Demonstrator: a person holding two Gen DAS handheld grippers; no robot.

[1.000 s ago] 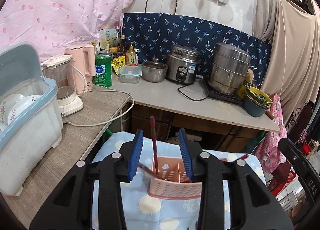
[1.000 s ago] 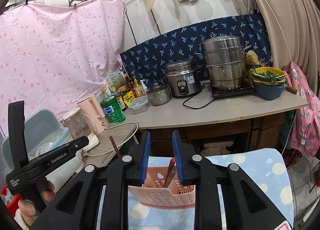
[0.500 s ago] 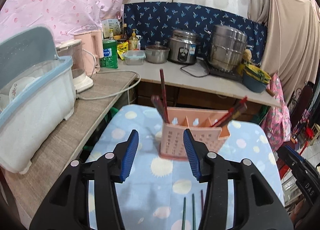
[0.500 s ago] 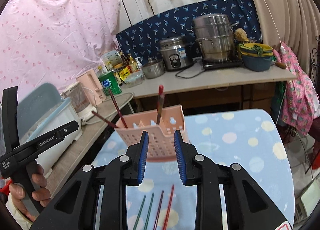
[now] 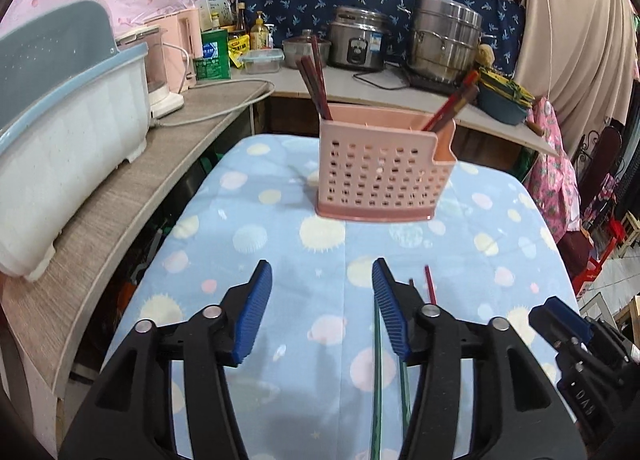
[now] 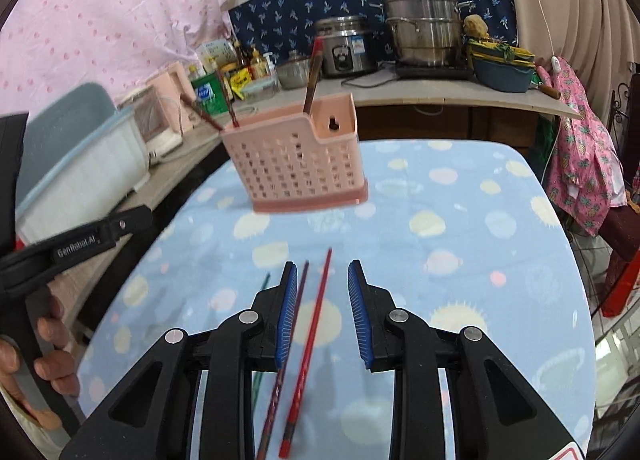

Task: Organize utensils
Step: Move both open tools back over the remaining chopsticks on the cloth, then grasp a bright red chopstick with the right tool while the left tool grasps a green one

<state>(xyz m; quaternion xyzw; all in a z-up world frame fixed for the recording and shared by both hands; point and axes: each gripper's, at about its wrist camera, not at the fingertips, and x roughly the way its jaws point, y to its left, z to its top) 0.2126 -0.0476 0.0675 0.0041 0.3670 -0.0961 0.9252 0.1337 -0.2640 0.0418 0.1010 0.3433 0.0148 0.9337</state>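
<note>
A pink perforated utensil holder (image 5: 384,175) (image 6: 296,163) stands on the blue patterned cloth (image 5: 248,244), with dark red chopsticks (image 5: 314,79) at its left end and red ones (image 5: 452,107) at its right. My left gripper (image 5: 320,266) hovers low over the cloth in front of it, jaws opening, nothing between them. Green chopsticks (image 5: 376,360) lie under its right finger. My right gripper (image 6: 322,266) is open over a red chopstick (image 6: 316,320) and a maroon chopstick (image 6: 294,320) lying on the cloth. Neither is touched by its pads. A green tip (image 6: 265,282) shows left of them.
A counter on the left carries a white and blue dish bin (image 5: 68,131), a blender and a pink kettle (image 5: 188,47). The back counter holds pots (image 5: 444,43), a rice cooker (image 5: 358,43) and bottles. A person's hand (image 6: 40,340) holds the left gripper's handle. Pink clothing (image 6: 580,139) hangs at right.
Both grippers sank toward the cloth and drew back from the holder. Loose chopsticks on the cloth came into view beneath them. The left jaws spread wider; the right jaws kept their gap.
</note>
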